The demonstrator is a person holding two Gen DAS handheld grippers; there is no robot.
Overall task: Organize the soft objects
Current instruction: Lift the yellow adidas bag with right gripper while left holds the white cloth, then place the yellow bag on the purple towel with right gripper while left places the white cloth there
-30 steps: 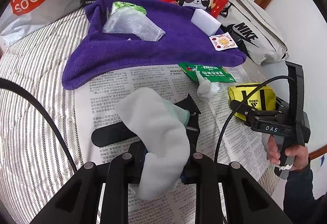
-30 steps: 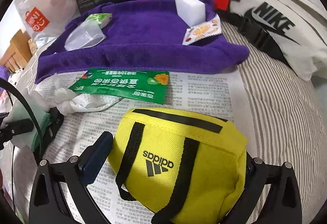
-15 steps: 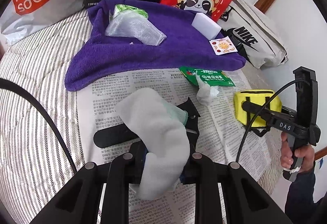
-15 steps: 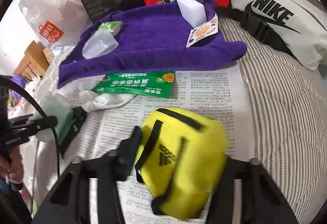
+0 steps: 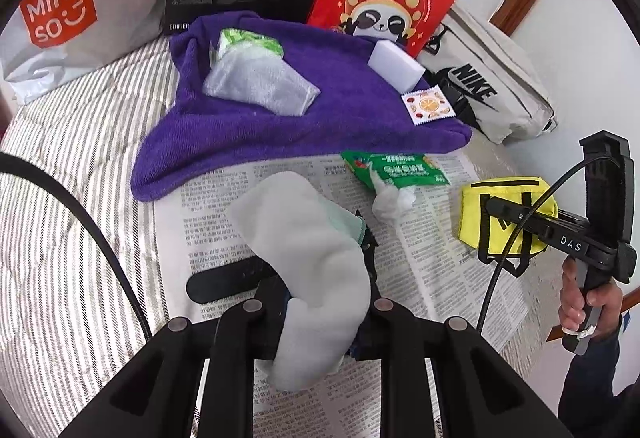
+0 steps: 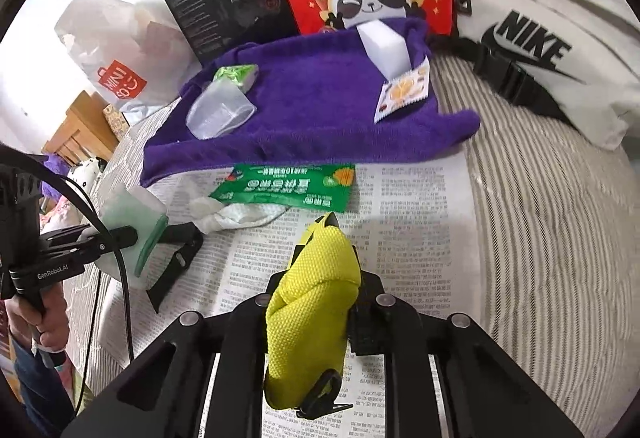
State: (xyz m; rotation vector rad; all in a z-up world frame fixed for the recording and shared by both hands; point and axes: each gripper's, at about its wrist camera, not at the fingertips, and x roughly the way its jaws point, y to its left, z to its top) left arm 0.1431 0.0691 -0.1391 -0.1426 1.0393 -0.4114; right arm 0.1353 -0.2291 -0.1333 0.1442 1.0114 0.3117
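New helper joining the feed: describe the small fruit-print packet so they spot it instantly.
Find the purple towel spread at the back of the bed. Near its right end, just in front of the white sponge block, lies the fruit-print packet: flat, white, zigzag-edged, with an orange slice printed on it.

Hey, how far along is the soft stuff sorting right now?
Looks done: a clear-wrapped cloth, white sponge block and small sachet already lie on the purple towel. In hand: the left gripper grips a white sock; the right gripper's jaws are closing on the yellow pouch, squeezing it. Left: the green packet and crumpled tissue on the newspaper.
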